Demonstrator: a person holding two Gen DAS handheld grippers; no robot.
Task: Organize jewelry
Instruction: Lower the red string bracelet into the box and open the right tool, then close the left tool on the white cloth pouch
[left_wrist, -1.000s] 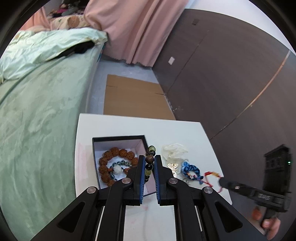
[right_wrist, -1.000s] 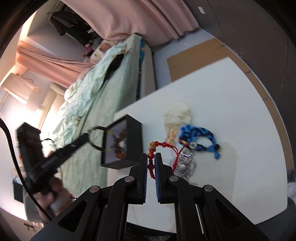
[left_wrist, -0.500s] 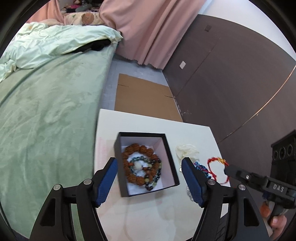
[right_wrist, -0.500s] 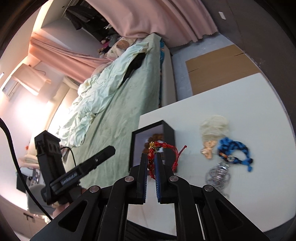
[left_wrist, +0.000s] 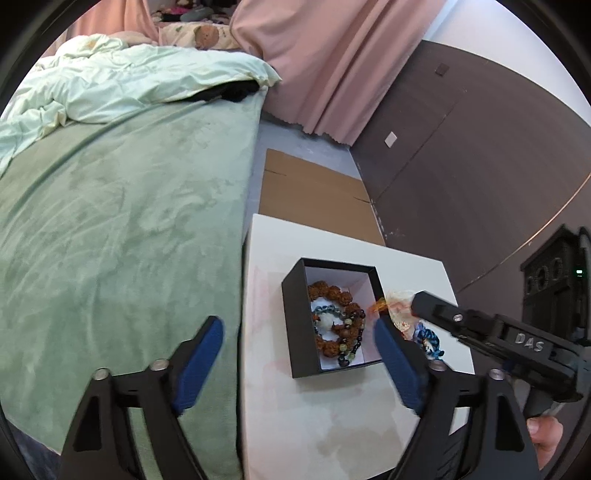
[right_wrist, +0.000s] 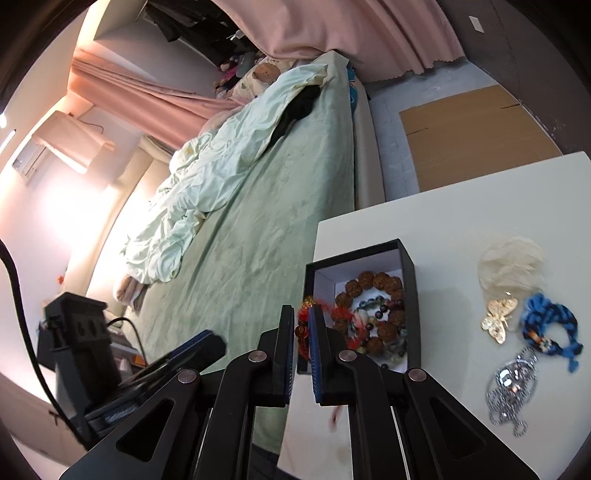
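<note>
Done: bead bracelets (right_wrist: 373, 317) inside black box (left_wrist: 299, 332).
Left gripper (left_wrist: 295, 362): jaws wide, empty.
Right gripper (right_wrist: 303, 325): jaws just loosening around red bracelet (right_wrist: 303, 325) over the box.
Left: butterfly brooch (right_wrist: 498, 319), blue bracelet (right_wrist: 550, 325), silver chain (right_wrist: 511, 387) beside the box on the counter (right_wrist: 461, 206).

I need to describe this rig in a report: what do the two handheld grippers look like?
Both the left gripper and right gripper are matte black, with angular linkages, silver pivot screws and blue-lined jaws. The right one carries "DAS" lettering and a boxy black module; a black cable trails nearby.

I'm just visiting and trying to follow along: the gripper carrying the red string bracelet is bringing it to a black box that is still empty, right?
Not quite. The black box already holds bracelets: a brown bead bracelet and darker beaded ones, as the right wrist view shows. The rest stands: the right gripper, its jaws just opening, has the red string bracelet between them at the box.
</note>
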